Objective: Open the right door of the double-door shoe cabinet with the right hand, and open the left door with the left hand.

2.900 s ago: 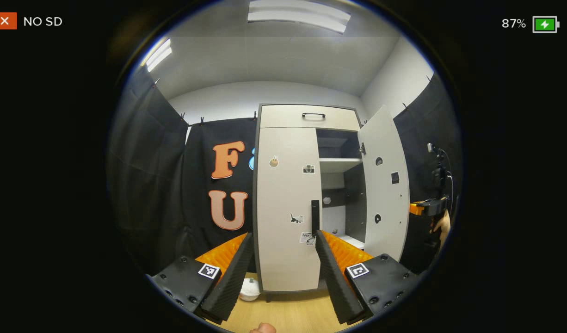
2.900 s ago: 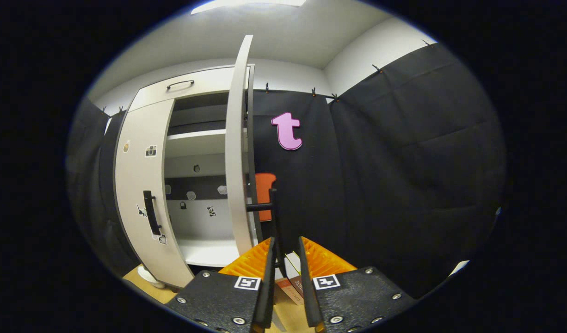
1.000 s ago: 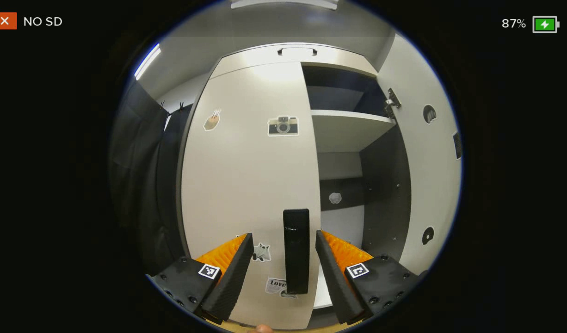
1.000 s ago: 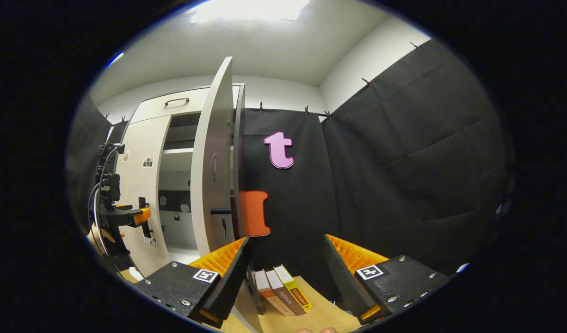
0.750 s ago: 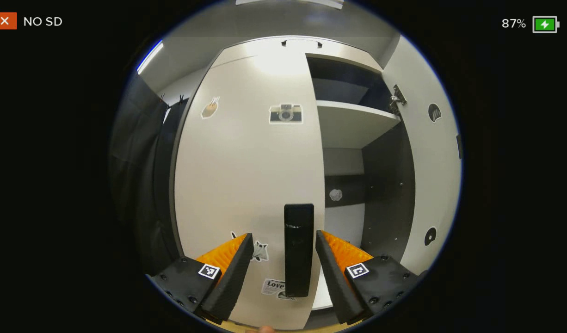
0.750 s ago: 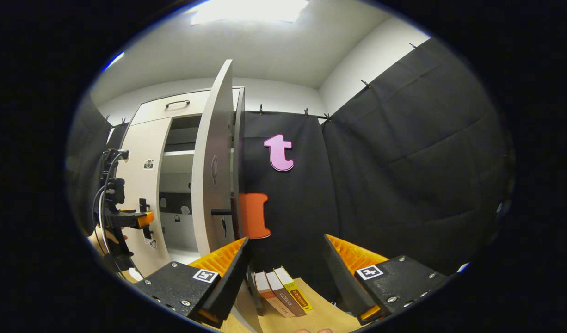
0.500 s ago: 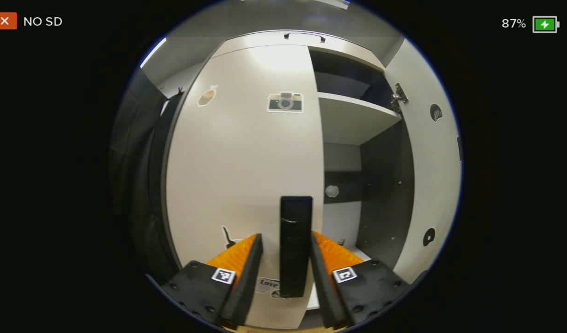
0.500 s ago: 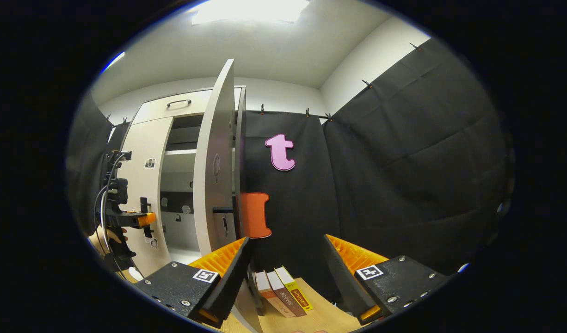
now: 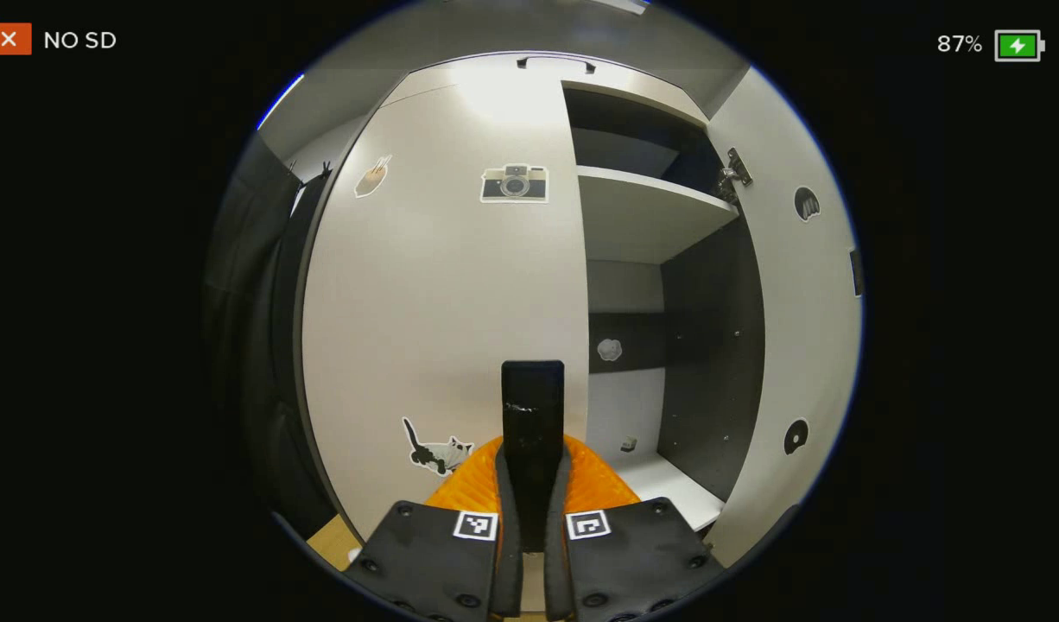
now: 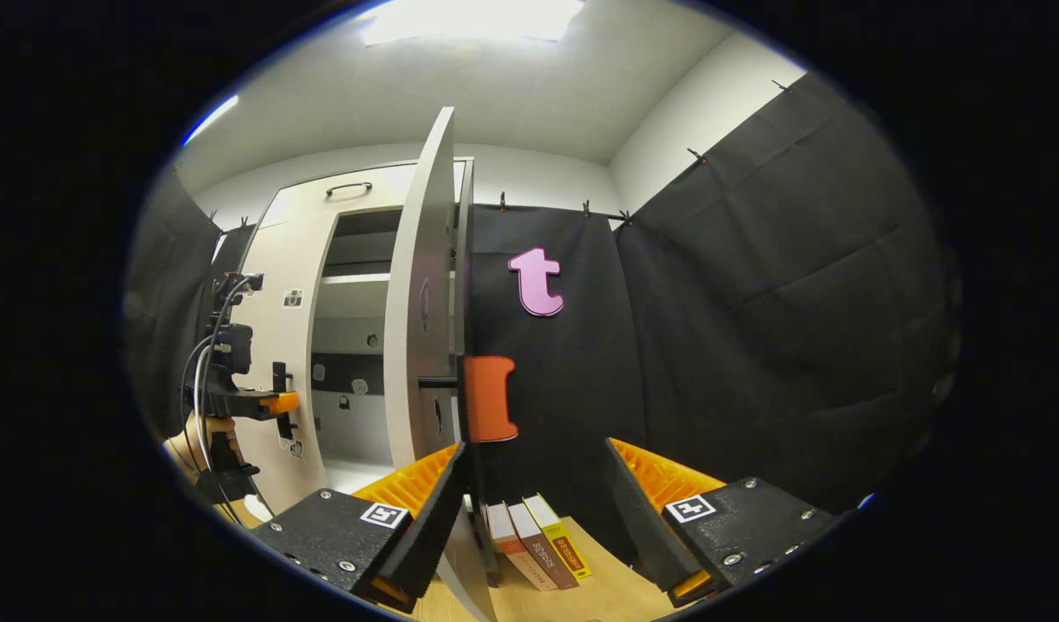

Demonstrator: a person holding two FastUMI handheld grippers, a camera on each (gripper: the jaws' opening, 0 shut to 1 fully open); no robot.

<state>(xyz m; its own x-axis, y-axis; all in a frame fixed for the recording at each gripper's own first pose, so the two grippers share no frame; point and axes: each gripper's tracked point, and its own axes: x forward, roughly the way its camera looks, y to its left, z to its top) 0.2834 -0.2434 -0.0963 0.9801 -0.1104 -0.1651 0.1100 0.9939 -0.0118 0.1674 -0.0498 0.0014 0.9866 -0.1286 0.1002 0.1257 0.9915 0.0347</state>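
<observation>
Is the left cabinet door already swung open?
No, in the left gripper view the left door sits flush and closed, with the left gripper shut on its black handle.

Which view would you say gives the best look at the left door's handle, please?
The left gripper view: the left door's handle stands close and central, its lower part between the left gripper fingers, which press on it. The right gripper view shows the handle small, far off, side-on, with that gripper at it.
</observation>
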